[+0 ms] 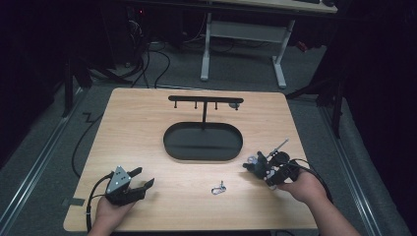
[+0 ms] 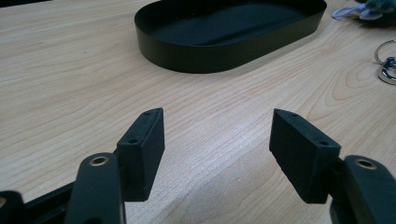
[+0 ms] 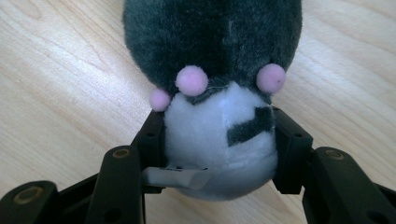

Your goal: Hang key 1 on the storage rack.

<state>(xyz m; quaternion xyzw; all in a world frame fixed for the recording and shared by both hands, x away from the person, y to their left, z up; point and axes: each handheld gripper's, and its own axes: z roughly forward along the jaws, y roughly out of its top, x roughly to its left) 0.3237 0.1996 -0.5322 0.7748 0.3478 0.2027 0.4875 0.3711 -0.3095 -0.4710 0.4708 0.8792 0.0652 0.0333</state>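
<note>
A small plush toy, dark grey on top, white below with pink pom-poms, lies on the wooden table. My right gripper is shut on its white part, one pad pressing each side, with a white label sticking out underneath. From above, the toy shows at the right gripper, right of the tray. My left gripper rests near the table's front left with its jaws wide open and nothing between the fingers; bare wood lies under the left gripper.
A black oval tray sits mid-table; its wall lies ahead of the left gripper. A black stand with hooks rises behind it. A small metal key ring with clip lies near the front edge, also the key ring at far right.
</note>
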